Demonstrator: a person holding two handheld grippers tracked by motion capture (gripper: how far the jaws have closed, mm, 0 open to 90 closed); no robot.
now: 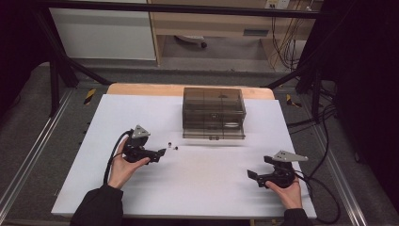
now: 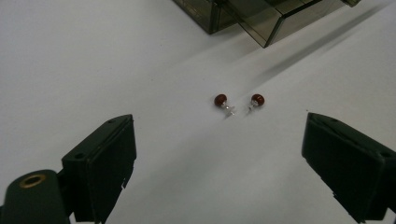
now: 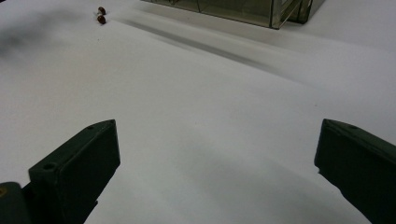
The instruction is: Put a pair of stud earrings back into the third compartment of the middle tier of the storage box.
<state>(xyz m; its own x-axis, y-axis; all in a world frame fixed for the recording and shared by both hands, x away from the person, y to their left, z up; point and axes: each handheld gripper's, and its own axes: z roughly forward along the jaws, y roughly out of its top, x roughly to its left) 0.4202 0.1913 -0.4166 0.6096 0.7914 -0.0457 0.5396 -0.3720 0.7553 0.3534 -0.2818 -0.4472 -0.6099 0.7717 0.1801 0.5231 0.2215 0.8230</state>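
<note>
Hands hold two grippers over a white table in the high view, the left gripper near two small earrings lying before a smoky plastic box, the right gripper well apart. Left gripper view: jaws wide, empty, earrings between and ahead. Right gripper view: jaws wide, empty. Such tiny studs could skid or slip if pinched off-centre.

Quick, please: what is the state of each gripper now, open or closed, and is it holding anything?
Left gripper: open, holding nothing; two red earrings lie ahead.
Right gripper: open, holding nothing.
</note>
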